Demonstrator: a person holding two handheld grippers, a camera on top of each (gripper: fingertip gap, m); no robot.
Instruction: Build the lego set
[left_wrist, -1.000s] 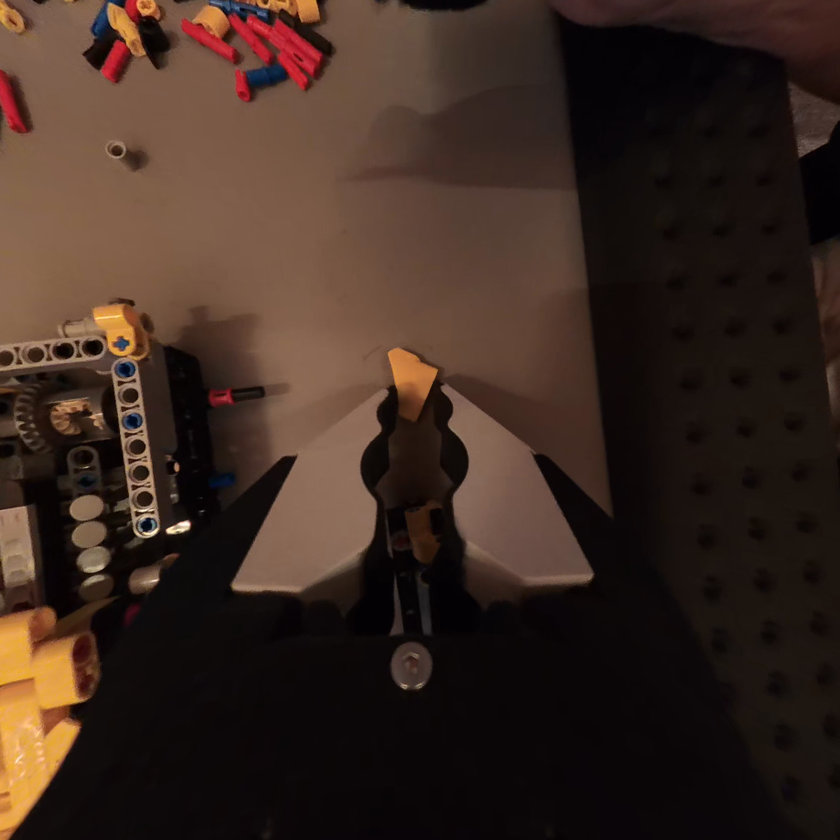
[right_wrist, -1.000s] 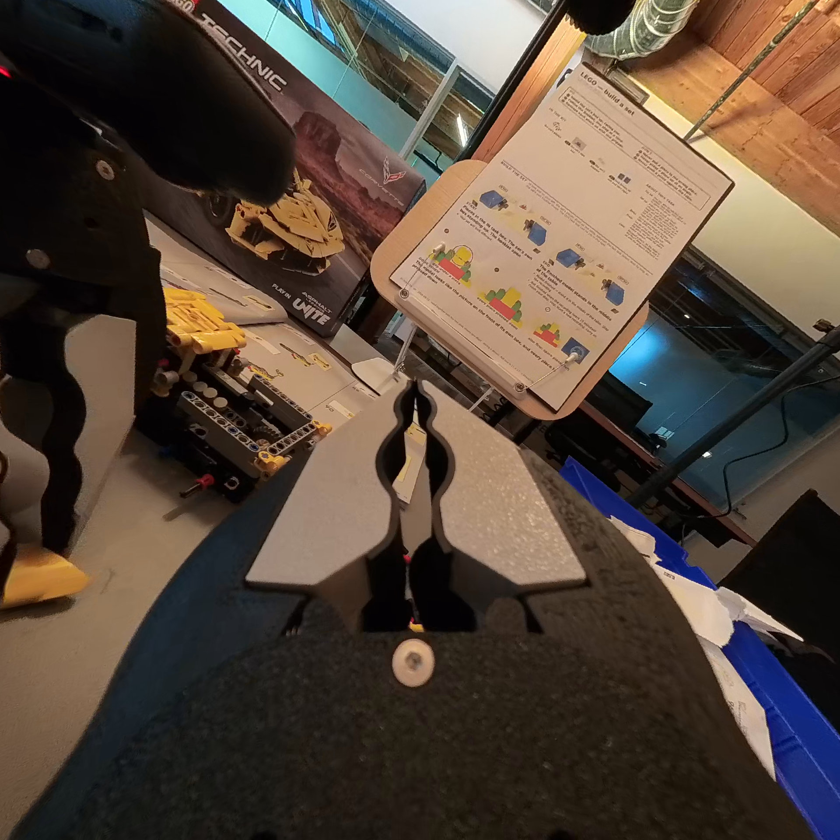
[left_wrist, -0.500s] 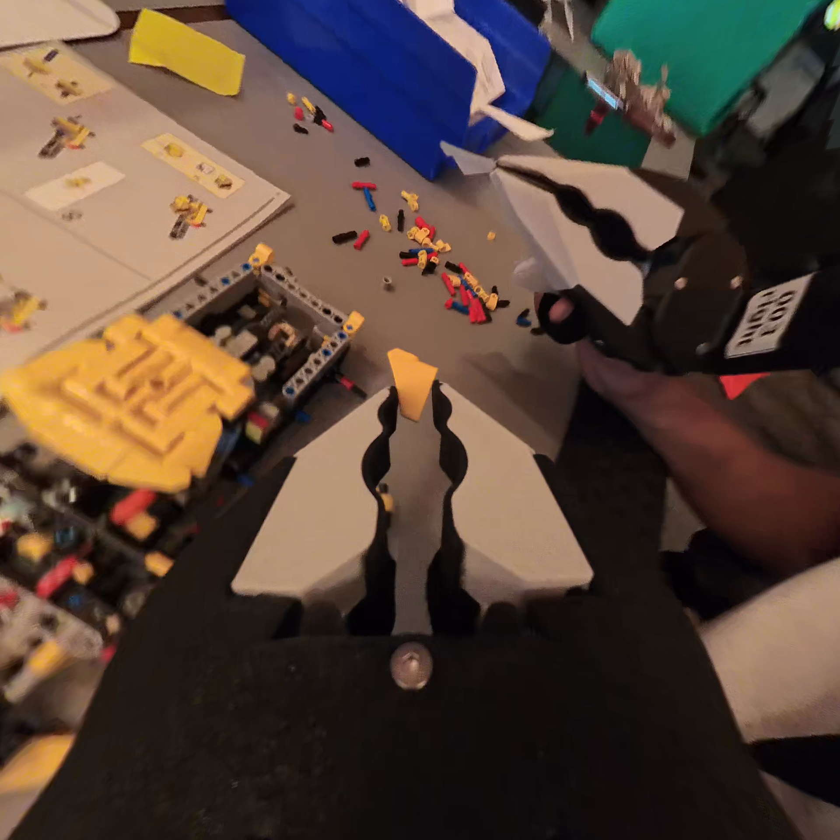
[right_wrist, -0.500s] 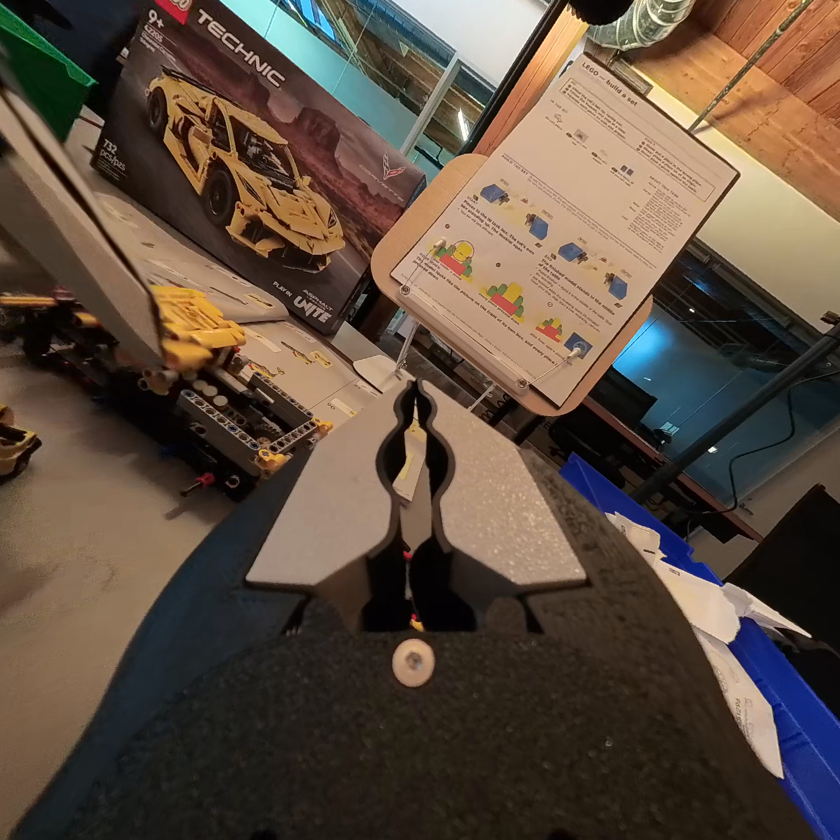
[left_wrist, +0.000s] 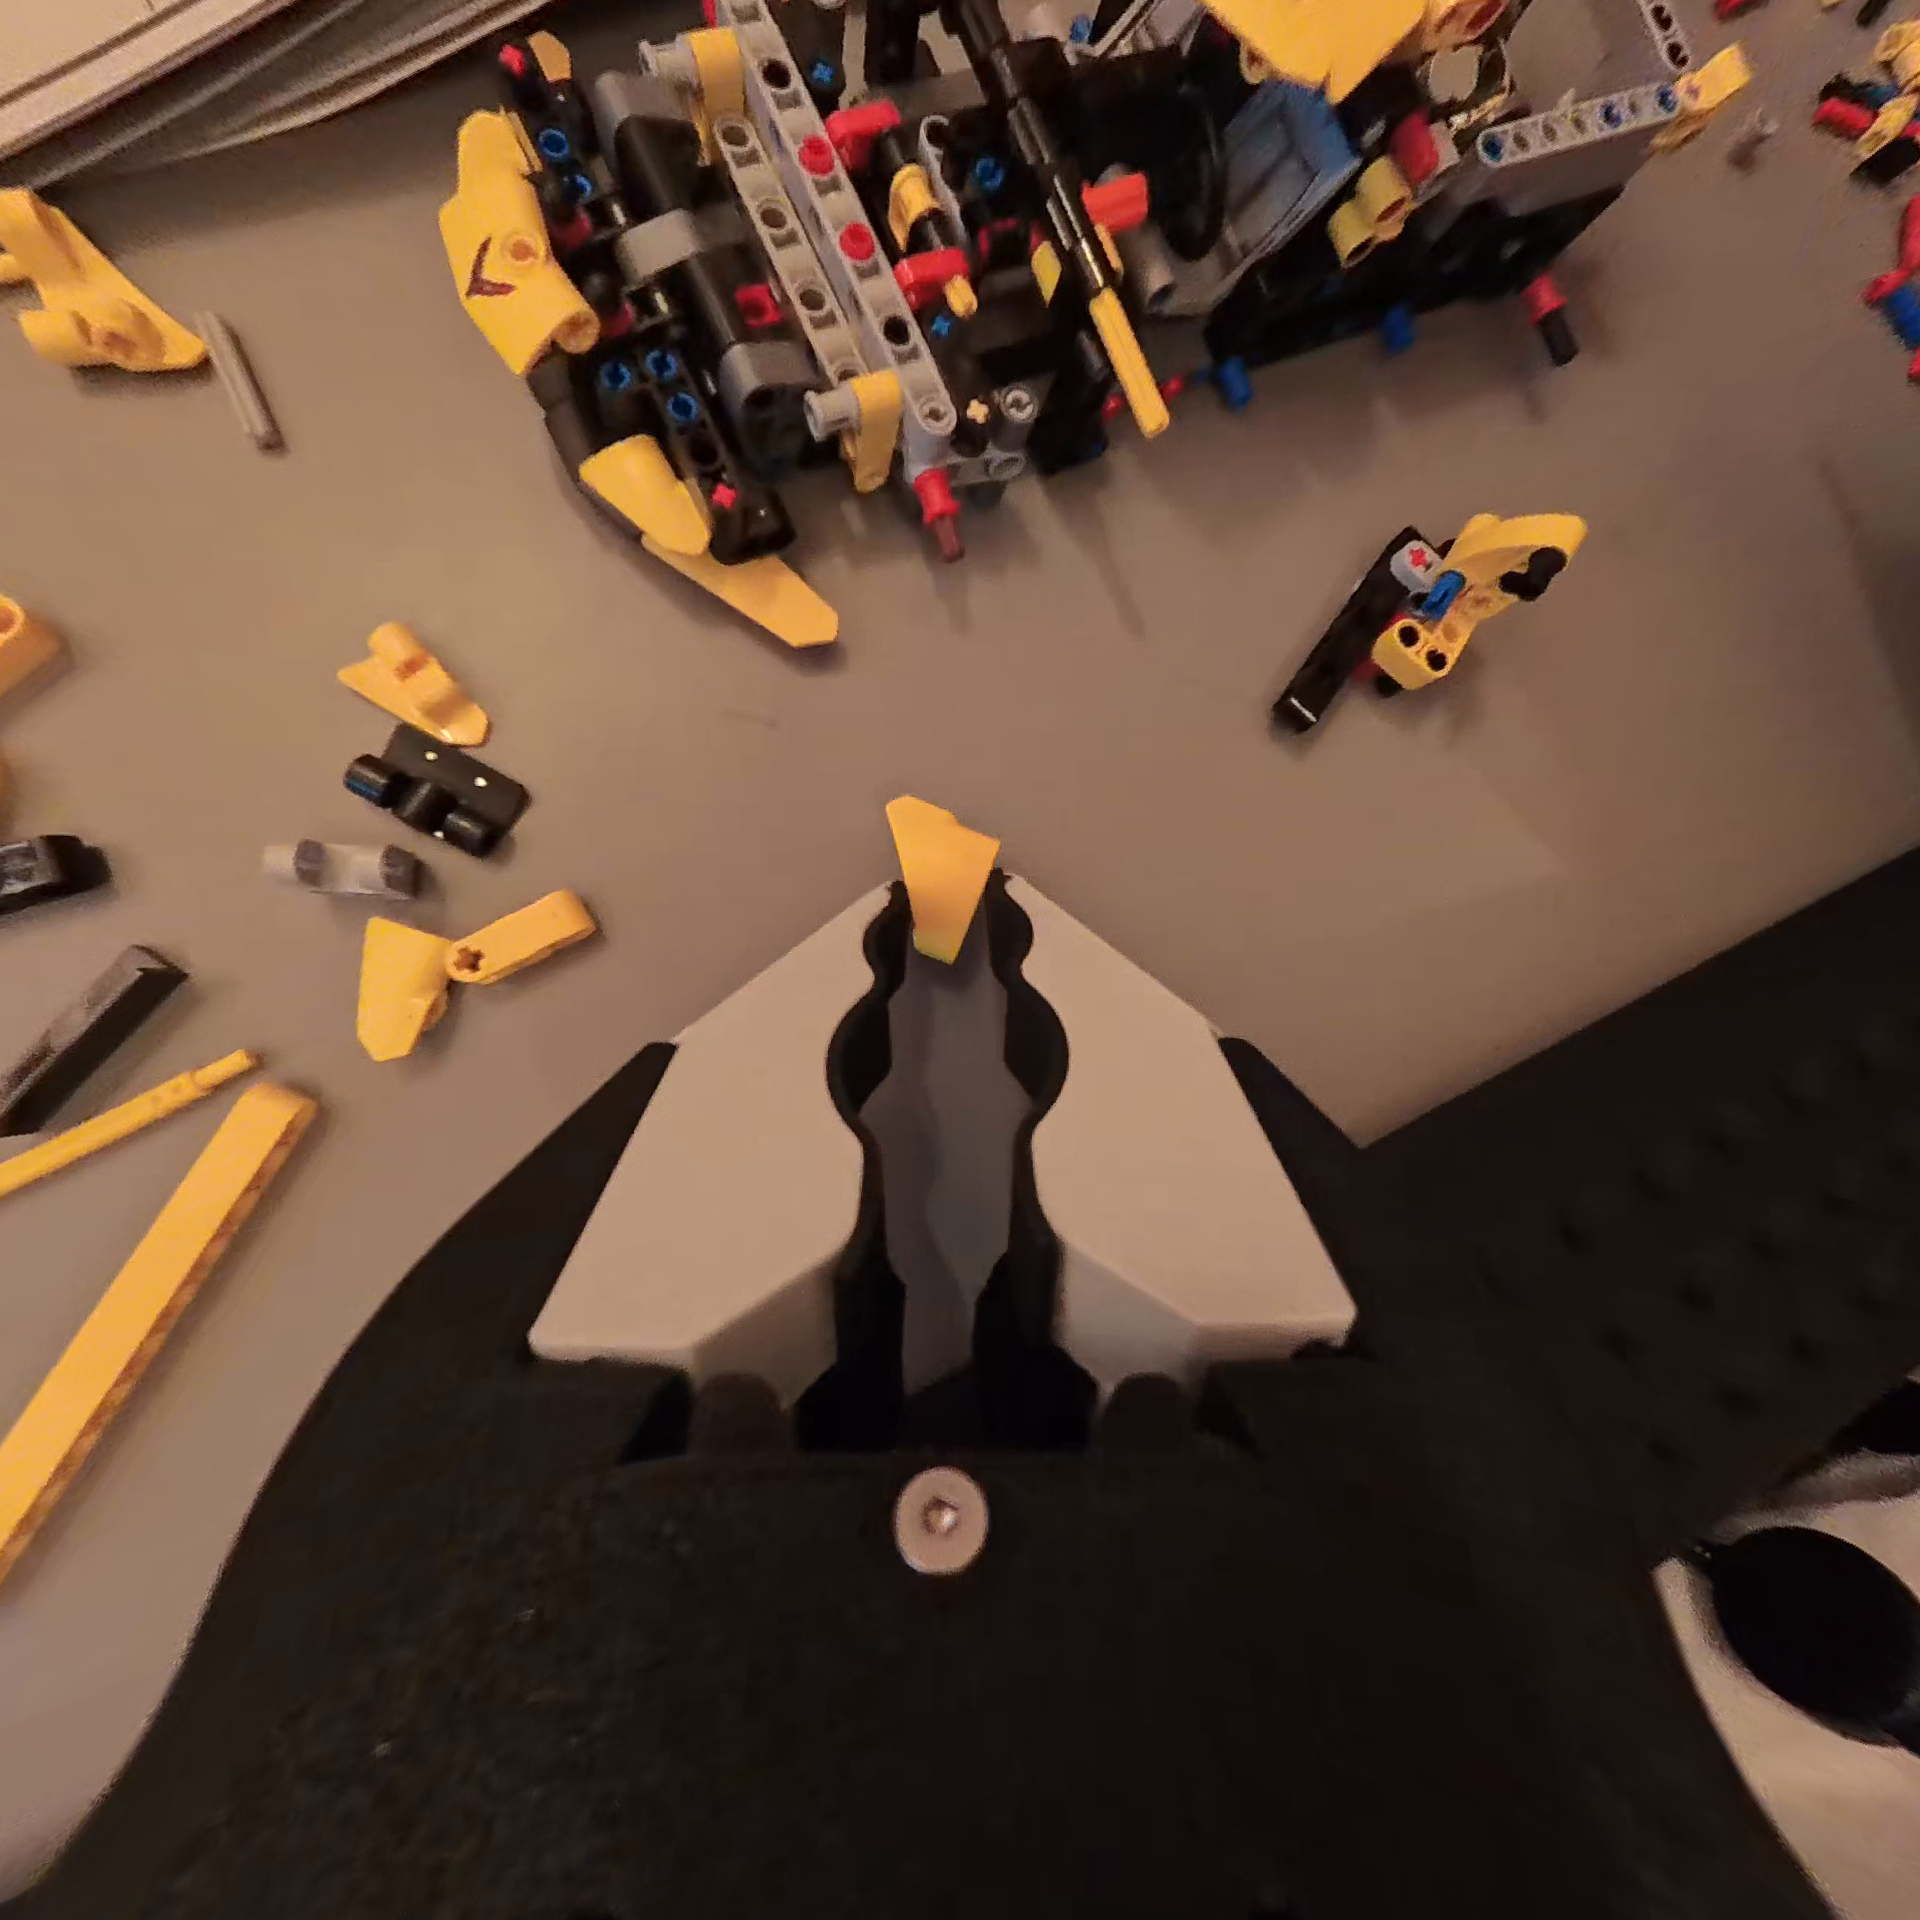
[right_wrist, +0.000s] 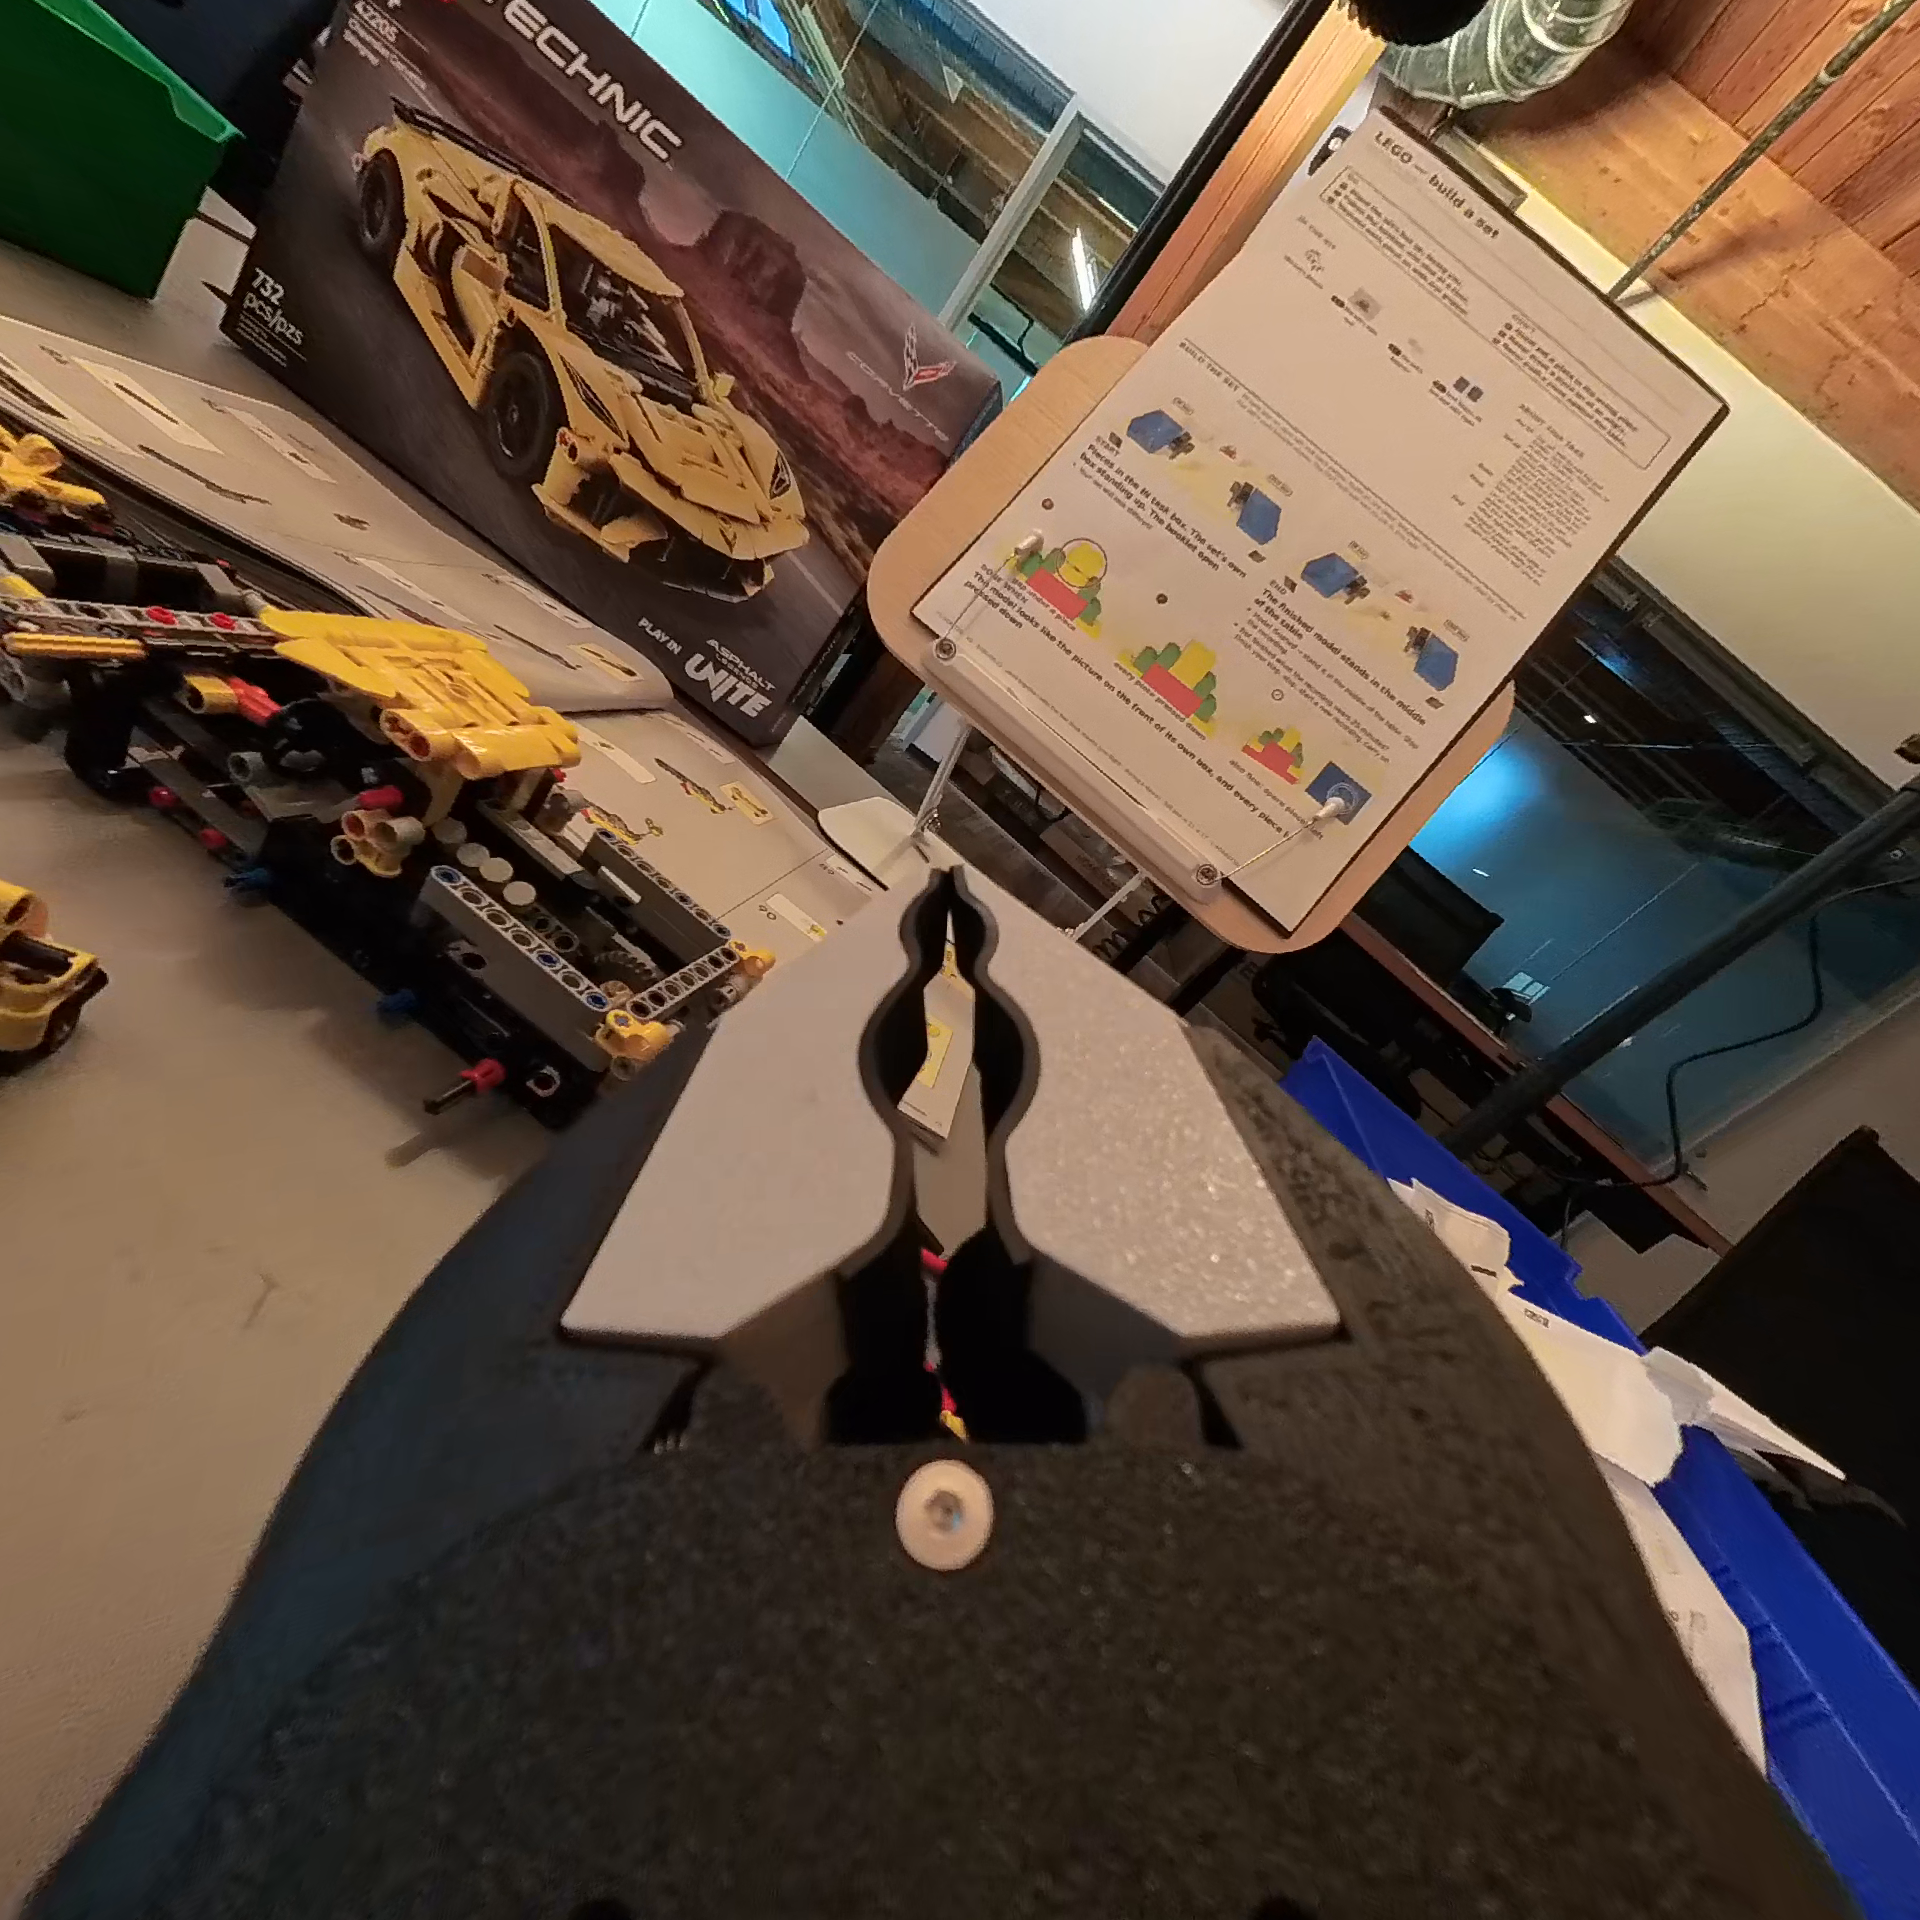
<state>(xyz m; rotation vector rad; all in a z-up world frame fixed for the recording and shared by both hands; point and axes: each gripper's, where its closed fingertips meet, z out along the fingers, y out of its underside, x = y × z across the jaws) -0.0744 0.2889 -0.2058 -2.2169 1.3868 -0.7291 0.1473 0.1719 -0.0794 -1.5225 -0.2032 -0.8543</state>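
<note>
My left gripper pinches a small yellow panel piece at its fingertips, above the grey counter. The partly built car model lies ahead of it. My right gripper is closed, holding nothing, model to its left.

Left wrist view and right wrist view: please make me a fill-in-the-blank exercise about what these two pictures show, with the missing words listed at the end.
1. The left tool is shut on a small ____ piece.
2. The right tool is shut and holds ____.
3. The car on the box is coloured ____.
4. The bin beside the right tool is coloured ____.

Missing words: yellow; nothing; yellow; blue
</note>
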